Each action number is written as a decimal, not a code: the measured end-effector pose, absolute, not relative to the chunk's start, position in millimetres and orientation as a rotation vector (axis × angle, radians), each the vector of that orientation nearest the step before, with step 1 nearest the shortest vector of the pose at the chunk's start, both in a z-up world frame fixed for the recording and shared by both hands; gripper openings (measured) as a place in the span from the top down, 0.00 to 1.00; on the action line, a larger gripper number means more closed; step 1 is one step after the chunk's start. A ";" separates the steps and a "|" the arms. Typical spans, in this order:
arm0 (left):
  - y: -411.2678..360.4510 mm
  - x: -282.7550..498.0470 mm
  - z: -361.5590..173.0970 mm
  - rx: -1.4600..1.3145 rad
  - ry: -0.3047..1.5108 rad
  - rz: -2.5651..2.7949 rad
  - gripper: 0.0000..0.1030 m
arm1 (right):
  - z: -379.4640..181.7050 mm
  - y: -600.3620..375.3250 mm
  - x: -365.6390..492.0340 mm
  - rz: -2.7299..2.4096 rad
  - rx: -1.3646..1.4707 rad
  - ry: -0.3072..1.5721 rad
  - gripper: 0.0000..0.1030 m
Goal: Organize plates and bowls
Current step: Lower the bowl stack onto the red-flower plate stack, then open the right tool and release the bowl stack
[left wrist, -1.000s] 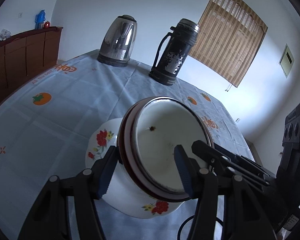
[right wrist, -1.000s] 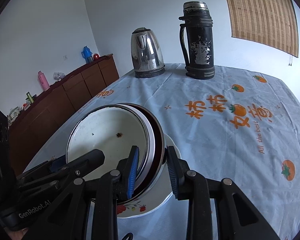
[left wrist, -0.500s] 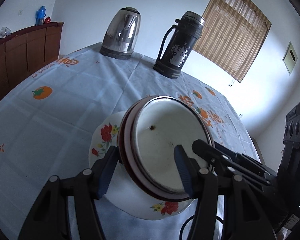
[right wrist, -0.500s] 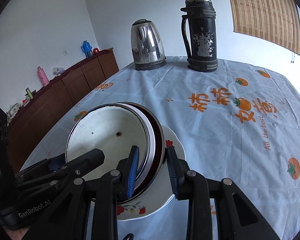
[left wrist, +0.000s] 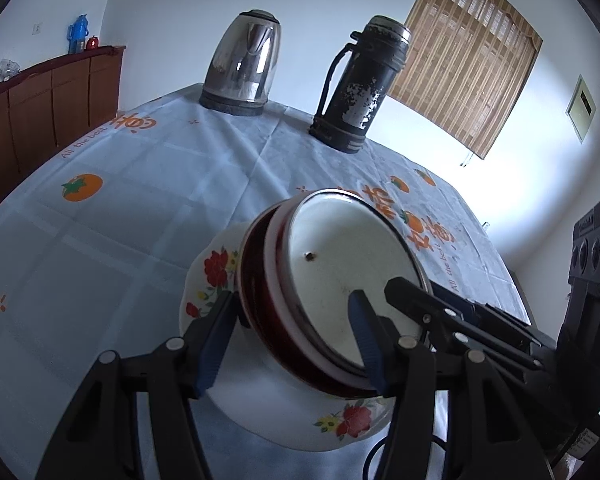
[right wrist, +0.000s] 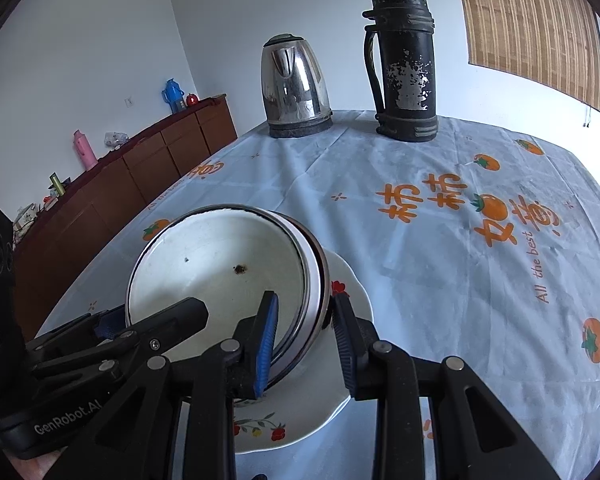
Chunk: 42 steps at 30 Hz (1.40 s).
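Note:
A white enamel bowl with a dark rim sits nested in a dark red bowl. The nested bowls stand tilted over a white floral plate on the tablecloth. My left gripper is shut on the near wall of the nested bowls, one pad outside the red bowl and one inside the white bowl. In the right wrist view my right gripper is shut on the same bowls at their right rim, above the plate. Whether the bowls touch the plate is hidden.
A steel kettle and a worn black thermos stand at the table's far end. The pale blue cloth with orange fruit prints covers the table. A brown sideboard with small items runs along the left wall.
Both grips stay the same. The kettle and thermos sit slightly higher in both views; nothing on the table has shifted.

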<state>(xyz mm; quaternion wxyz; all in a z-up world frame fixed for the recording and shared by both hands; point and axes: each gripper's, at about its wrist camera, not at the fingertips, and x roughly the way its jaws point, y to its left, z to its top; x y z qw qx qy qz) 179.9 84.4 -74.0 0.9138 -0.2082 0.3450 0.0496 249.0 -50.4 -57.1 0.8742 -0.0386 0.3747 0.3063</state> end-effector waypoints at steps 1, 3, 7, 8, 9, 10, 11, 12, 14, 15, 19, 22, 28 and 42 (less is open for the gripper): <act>84.7 180.4 -74.0 -0.427 0.711 0.102 0.45 | -57.1 -50.4 248.9 0.640 -0.082 0.781 0.70; 84.4 180.4 -74.1 -0.426 0.711 0.101 0.45 | -57.9 -50.1 249.3 0.642 -0.083 0.778 0.70; 84.4 180.3 -74.9 -0.424 0.710 0.098 0.45 | -58.7 -49.6 248.8 0.645 -0.091 0.769 0.70; 85.0 180.3 -75.4 -0.425 0.711 0.096 0.45 | -58.6 -49.5 248.0 0.645 -0.094 0.766 0.70; 85.4 180.4 -75.9 -0.426 0.711 0.094 0.45 | -58.5 -49.0 247.6 0.646 -0.100 0.762 0.70; 86.0 180.5 -76.2 -0.426 0.710 0.092 0.45 | -58.4 -48.5 247.1 0.647 -0.105 0.758 0.70; 86.6 180.2 -76.4 -0.422 0.708 0.096 0.45 | -58.4 -48.0 246.8 0.648 -0.109 0.753 0.70; 86.1 180.0 -76.1 -0.411 0.707 0.105 0.45 | -58.4 -47.2 246.1 0.654 -0.116 0.744 0.69; 85.4 177.0 -73.7 -0.383 0.696 0.128 0.42 | -57.7 -46.0 244.1 0.651 -0.134 0.725 0.67; 85.6 174.3 -71.4 -0.373 0.684 0.142 0.38 | -56.4 -46.0 241.9 0.647 -0.145 0.711 0.64; 85.0 164.6 -62.2 -0.318 0.647 0.183 0.34 | -46.5 -52.0 233.4 0.624 -0.170 0.634 0.43; 85.5 162.1 -56.8 -0.312 0.632 0.182 0.33 | -41.2 -56.7 229.7 0.631 -0.166 0.601 0.41; 78.2 156.2 -39.0 -0.266 0.532 0.164 0.29 | -23.3 -65.5 215.1 0.584 -0.179 0.448 0.41; 59.7 171.1 -10.3 -0.158 0.303 0.139 0.11 | 1.0 -93.6 214.1 0.406 -0.114 0.245 0.34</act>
